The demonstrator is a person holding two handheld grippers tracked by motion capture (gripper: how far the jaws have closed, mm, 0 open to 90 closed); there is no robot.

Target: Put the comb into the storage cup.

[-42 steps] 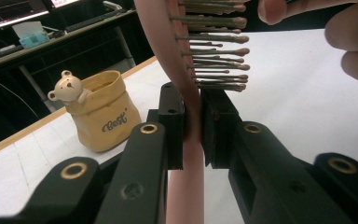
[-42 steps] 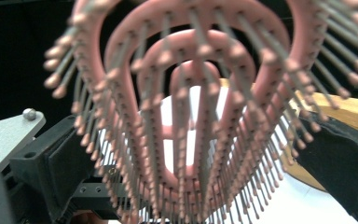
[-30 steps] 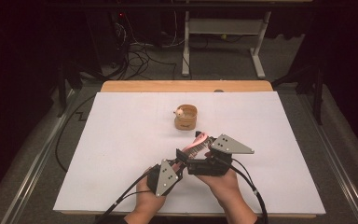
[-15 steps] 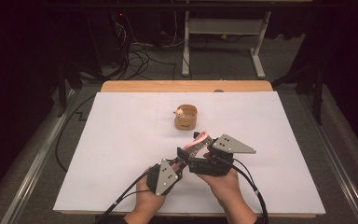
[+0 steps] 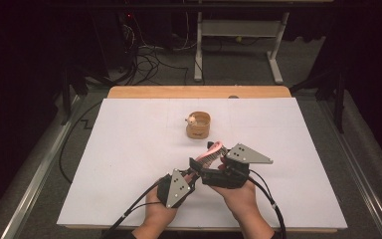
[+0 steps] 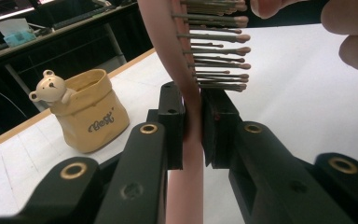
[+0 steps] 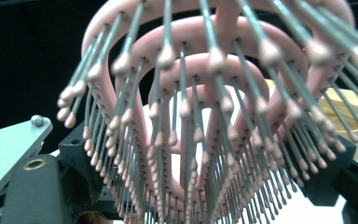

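Left gripper (image 6: 193, 123) has its jaws clamped tight on the handle of the pink hairbrush (image 6: 186, 70) — the right gripper (image 5: 218, 155) has just been closing and now pinches the brush's head end. Both are near the front middle of the white table (image 5: 129, 149), with a little bear pot (image 5: 198, 125) sitting farther back.

A pink brush (image 7: 214, 93) filled the right gripper view, its ball-tipped bristles (image 7: 186, 154) pointing at the camera, with a yellow pot (image 7: 349, 116) partly visible behind at right.
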